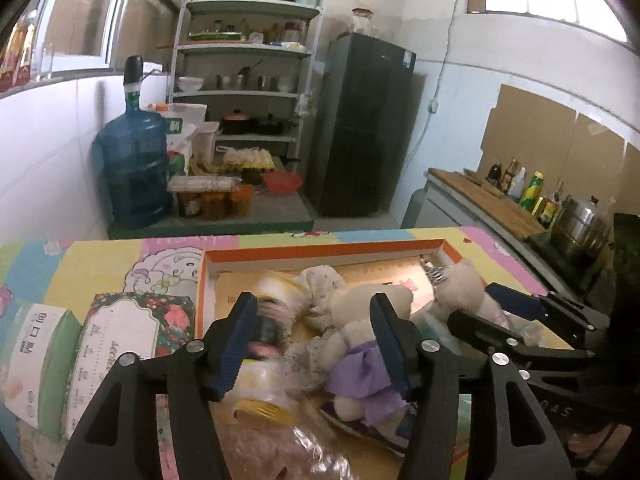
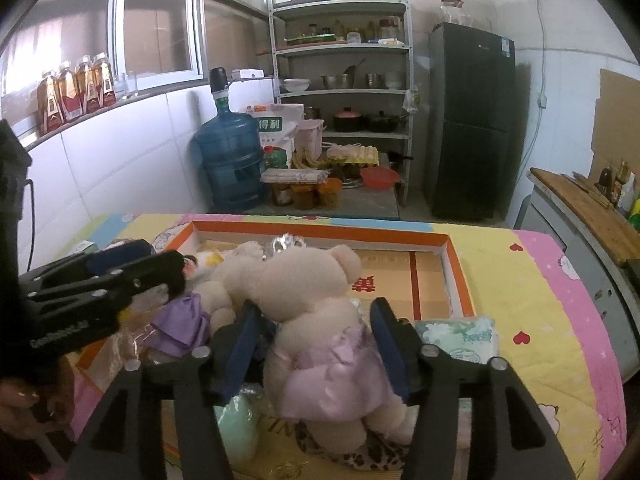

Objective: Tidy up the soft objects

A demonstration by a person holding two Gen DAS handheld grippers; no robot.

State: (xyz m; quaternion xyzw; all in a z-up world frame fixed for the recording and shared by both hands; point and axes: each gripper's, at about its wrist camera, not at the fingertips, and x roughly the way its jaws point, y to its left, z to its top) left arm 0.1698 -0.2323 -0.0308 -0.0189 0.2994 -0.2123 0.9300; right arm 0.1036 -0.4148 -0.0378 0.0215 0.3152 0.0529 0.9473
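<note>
A shallow orange-rimmed box (image 1: 328, 249) (image 2: 456, 264) lies on the patterned table. In the left wrist view my left gripper (image 1: 316, 336) is open over a cream teddy bear in a purple dress (image 1: 360, 344), a floral cloth (image 1: 320, 292) and a blurred plastic-wrapped bundle (image 1: 268, 344). My right gripper (image 1: 480, 304) reaches in from the right by a second bear (image 1: 460, 284). In the right wrist view my right gripper (image 2: 316, 340) is open around a cream bear in a pink dress (image 2: 316, 320), not closed on it. The purple-dress bear (image 2: 192, 320) lies left, under my left gripper (image 2: 132, 264).
Two tissue packs (image 1: 116, 344) lie left of the box and another pack (image 2: 460, 338) right of it. A mint soft item (image 2: 236, 428) and a leopard-print cloth (image 2: 360, 456) lie near the front. A counter with bottles (image 1: 532, 192) stands at the right.
</note>
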